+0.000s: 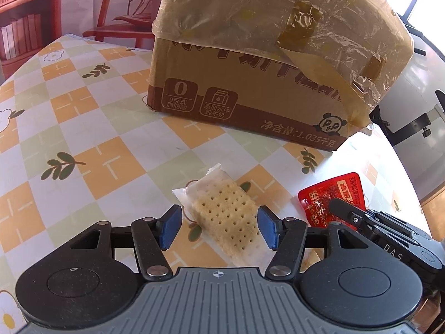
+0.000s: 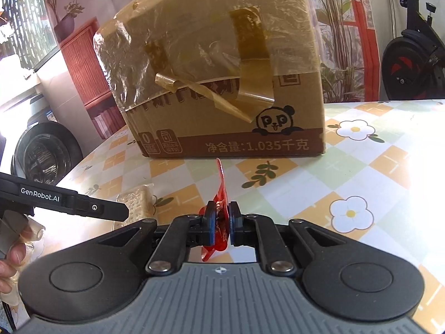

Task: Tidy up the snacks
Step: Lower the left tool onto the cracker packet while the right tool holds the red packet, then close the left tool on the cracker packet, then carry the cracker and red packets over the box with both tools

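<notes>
Facing a checkered, flowered tabletop (image 1: 83, 128) by red shelves (image 1: 25, 16), my left hand-held gripper (image 1: 219, 229) straddles a cracker pack (image 1: 225, 217), unclamped; my right hand-held gripper (image 2: 221, 221) pinches a red packet (image 2: 221, 183).

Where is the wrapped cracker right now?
In the left wrist view, the wrapped cracker lies on the checked tablecloth between the left gripper's open fingers, in front of the cardboard box.

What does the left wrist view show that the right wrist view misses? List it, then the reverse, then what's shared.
Left wrist only: the left gripper open around the cracker packet, flat on the table.
Right wrist only: the right gripper shut on the red sachet, an exercise bike.
Both: cardboard box, packet, sachet.
</notes>
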